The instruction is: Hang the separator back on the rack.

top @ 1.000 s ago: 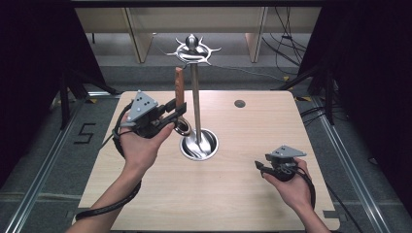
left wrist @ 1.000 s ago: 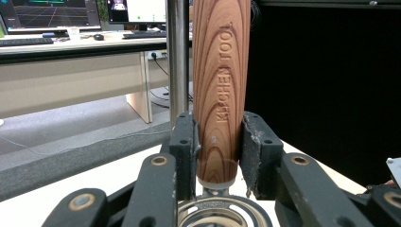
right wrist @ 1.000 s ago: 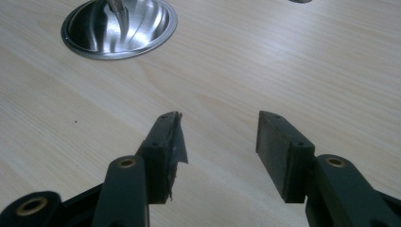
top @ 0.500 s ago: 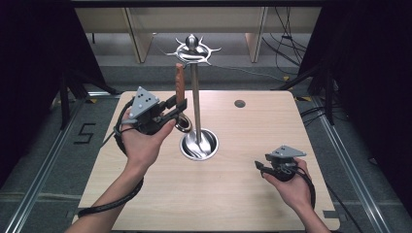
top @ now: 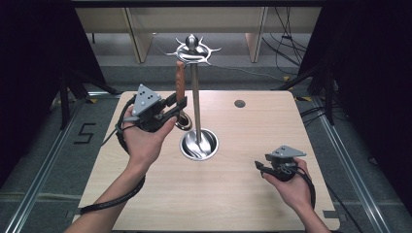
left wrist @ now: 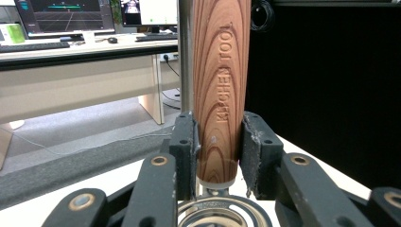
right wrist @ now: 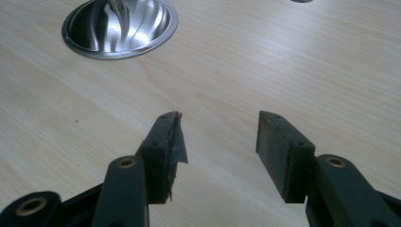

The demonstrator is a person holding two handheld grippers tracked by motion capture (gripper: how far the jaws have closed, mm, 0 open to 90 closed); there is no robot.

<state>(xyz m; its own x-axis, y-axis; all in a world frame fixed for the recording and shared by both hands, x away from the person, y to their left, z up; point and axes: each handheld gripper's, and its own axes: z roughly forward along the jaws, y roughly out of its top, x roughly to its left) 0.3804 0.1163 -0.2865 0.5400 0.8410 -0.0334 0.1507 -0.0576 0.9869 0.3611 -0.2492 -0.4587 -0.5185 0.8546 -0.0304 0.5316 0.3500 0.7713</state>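
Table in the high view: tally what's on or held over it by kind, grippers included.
Grippers: 2, left gripper and right gripper
Steel rack stands: 1, stand
Wooden-handled utensils: 1, utensil, upright between the left gripper's jaws
Dark round marks on the table: 1, mark
Total: 5

**Colours on the table**

Utensil handle (left wrist: 221, 90): reddish-brown wood, dark wavy grain, lettering pressed in the same tone. Stand (top: 196, 104): polished silver metal, mirror-bright base. Table (top: 223, 194): pale beech with fine straight grain. Left gripper (top: 163, 109) and right gripper (right wrist: 220, 156): black jaws, brass-coloured rivets, grey top plates.
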